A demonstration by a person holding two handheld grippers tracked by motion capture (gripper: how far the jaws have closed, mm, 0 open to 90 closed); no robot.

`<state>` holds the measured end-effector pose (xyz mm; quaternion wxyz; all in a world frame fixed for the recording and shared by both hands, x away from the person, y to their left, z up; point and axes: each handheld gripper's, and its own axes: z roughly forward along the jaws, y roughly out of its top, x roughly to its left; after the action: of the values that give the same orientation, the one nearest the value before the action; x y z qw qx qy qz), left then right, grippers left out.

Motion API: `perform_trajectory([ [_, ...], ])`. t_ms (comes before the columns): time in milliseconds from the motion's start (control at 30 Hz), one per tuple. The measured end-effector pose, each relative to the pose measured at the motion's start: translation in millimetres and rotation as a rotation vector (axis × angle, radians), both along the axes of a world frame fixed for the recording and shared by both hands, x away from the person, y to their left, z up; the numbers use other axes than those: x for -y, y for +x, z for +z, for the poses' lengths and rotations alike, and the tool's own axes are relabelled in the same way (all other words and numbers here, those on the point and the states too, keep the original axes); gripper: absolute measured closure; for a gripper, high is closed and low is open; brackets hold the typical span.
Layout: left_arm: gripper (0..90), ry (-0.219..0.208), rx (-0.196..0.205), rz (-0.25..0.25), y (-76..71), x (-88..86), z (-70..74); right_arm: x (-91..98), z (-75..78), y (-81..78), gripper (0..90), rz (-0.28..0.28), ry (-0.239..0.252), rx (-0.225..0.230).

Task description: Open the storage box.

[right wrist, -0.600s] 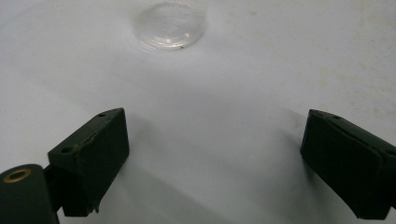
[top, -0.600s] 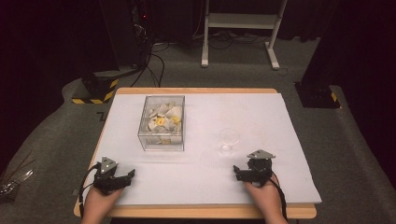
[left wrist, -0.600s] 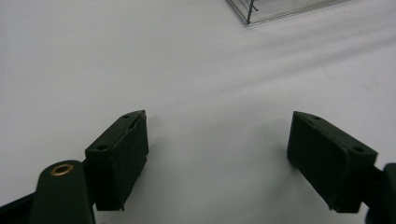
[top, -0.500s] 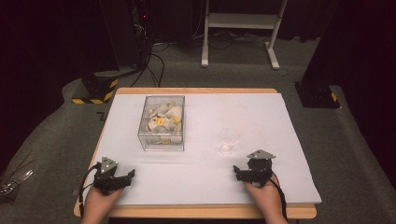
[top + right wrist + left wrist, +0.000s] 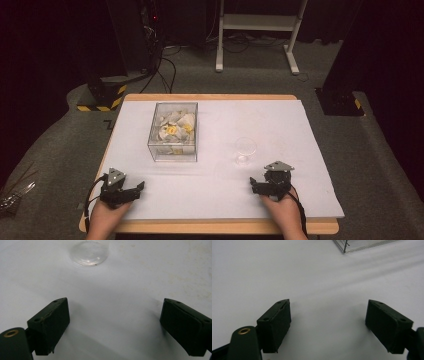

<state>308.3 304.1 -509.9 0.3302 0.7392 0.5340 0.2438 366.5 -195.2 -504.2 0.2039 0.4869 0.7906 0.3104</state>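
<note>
- The tabletop (image 5: 300, 200) carried a white sheet; both grippers rested near its front edge, well apart from each other.
- The clear box (image 5: 173, 131) stood left of centre on the sheet, upright, with thin transparent walls and pale and yellow pieces heaped inside; what the pieces were could not be told. Judged stiff but brittle at the walls and probably smooth to the pads; its width looked too great for either gripper to span, so any hold would have to be over a top rim, and its load would be better taken piece by piece.
- The left gripper (image 5: 131, 188) lay at the front left, jaws spread with only bare sheet between them. In the left gripper view the left gripper (image 5: 328, 322) showed a corner of the box (image 5: 352, 246) farther ahead.
- The right gripper (image 5: 256, 186) lay at the front right, jaws likewise spread and holding nothing.
- The clear cup (image 5: 245, 150) stood upright just beyond the right gripper, right of the box and apart from it. In the right gripper view its round base (image 5: 89, 253) sat ahead of the right gripper (image 5: 115, 325). Judged light, thin-walled, slippery and easily crushed or tipped; a gentle pinch across the side wall, low down, seemed the safest hold.
</note>
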Motion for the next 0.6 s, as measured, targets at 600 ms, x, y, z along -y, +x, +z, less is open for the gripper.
perform_trajectory([
  [600, 20.4, 0.01, -0.005, 0.005, 0.8, 0.6, 0.8, 0.8, -1.2, -9.7, 9.8, -0.027, 0.015, 0.011],
])
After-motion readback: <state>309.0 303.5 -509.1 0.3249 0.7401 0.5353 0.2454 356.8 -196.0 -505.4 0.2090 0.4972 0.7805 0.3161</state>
